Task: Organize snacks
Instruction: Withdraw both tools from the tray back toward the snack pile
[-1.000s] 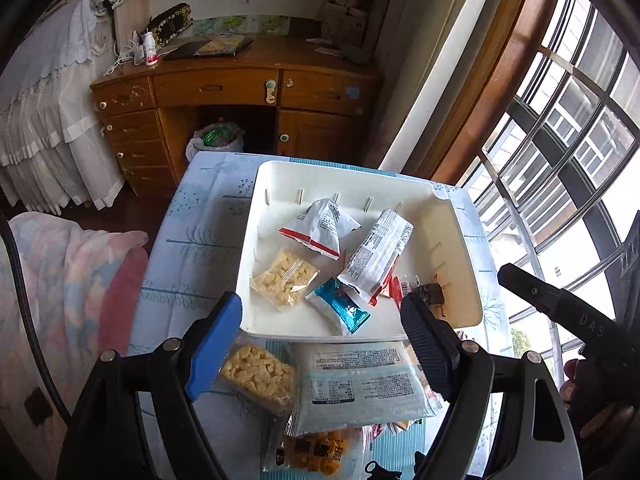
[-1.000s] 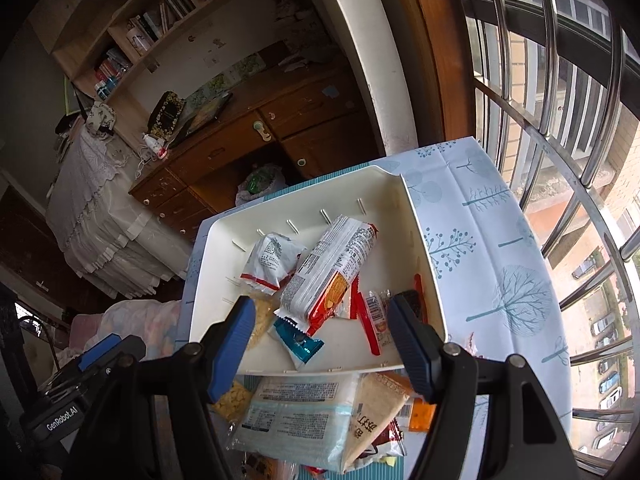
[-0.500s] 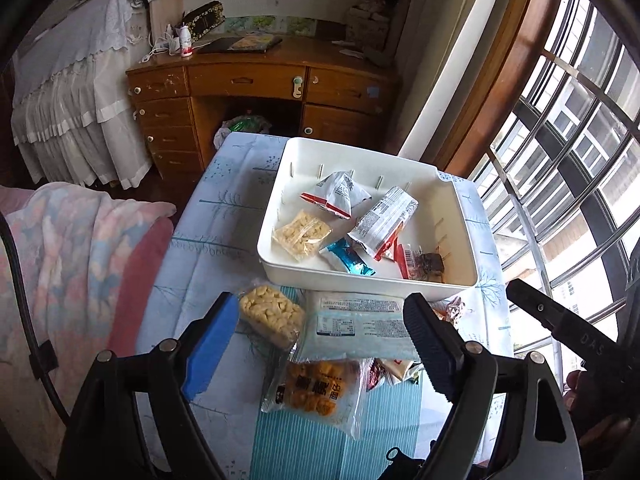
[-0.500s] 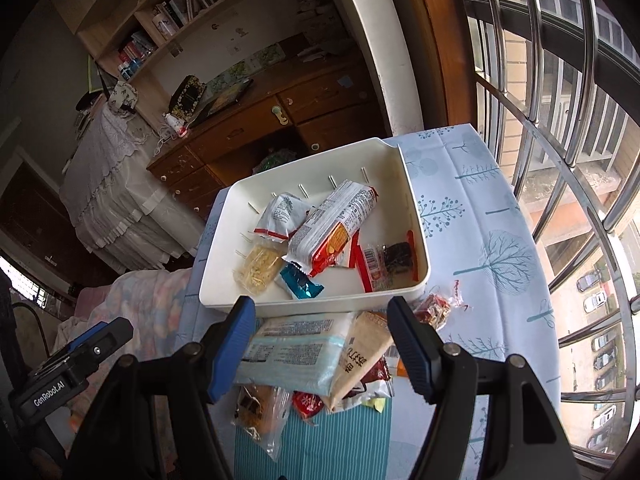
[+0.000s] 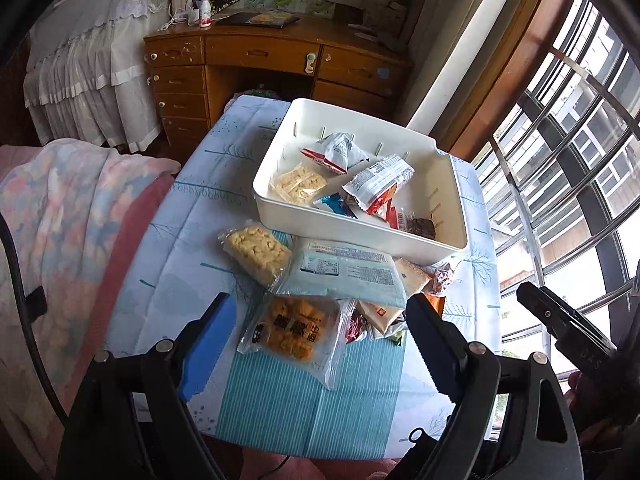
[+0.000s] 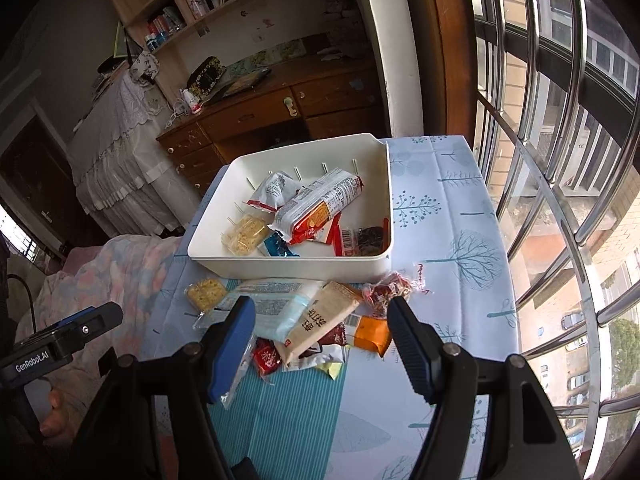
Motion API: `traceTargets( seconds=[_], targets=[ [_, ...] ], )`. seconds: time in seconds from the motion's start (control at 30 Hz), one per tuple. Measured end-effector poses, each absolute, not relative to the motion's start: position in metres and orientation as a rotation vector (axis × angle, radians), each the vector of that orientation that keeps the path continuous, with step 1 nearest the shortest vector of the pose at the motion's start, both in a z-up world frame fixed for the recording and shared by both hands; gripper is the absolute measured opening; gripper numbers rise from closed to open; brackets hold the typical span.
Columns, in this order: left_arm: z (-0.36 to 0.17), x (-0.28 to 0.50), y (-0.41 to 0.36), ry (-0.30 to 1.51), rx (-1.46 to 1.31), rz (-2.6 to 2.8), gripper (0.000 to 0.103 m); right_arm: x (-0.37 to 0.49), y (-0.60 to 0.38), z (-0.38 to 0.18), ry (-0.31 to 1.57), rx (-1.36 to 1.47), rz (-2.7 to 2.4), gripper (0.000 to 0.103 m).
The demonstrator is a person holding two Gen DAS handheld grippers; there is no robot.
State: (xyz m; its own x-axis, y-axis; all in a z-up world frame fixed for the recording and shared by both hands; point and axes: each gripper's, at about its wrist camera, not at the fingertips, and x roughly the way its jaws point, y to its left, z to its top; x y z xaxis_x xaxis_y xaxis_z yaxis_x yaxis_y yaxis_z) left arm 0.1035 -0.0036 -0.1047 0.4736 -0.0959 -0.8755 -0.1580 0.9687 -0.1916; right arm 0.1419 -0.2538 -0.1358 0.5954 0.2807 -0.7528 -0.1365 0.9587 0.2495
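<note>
A white bin [image 5: 452, 176] [image 6: 216, 200] sits at the far end of a small table and holds several snack packets, among them a long white and red pack [image 5: 378, 182] [image 6: 320, 210]. In front of the bin lies a heap of loose snacks: a clear bag of orange pieces [image 5: 294, 330], a pale blue flat pack [image 5: 344, 274] [image 6: 276, 306], a yellow crisp bar [image 5: 258, 252] and a tan packet [image 6: 320, 322]. My left gripper [image 5: 320, 334] hovers open above the orange bag, holding nothing. My right gripper [image 6: 322, 330] hangs open over the tan packet, empty too.
The table wears a light blue tree-print cloth [image 6: 460, 216]. A bed with a pastel blanket [image 5: 60, 216] lies left of it, a wooden desk [image 5: 264, 60] stands behind, and a barred window [image 6: 560, 160] runs along the right.
Both grippers have pulled back from the bin toward the near edge of the table, so the heap of loose snacks now lies under them. No snack has moved.
</note>
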Motion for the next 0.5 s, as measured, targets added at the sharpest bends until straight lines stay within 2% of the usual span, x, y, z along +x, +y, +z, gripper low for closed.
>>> traceTargets(
  seconds=[0.3,0.5],
  targets=[
    [-0.128,0.089,-0.013,1.167,-0.343,0.117,0.086,0.134,-0.276,-0.147,0.9,0.118,0.294,0.069],
    [-0.154,0.083,-0.005,1.255,-0.499,0.165,0.086,0.131,-0.284,-0.157,0.896,0.049,0.332,0.069]
  ],
)
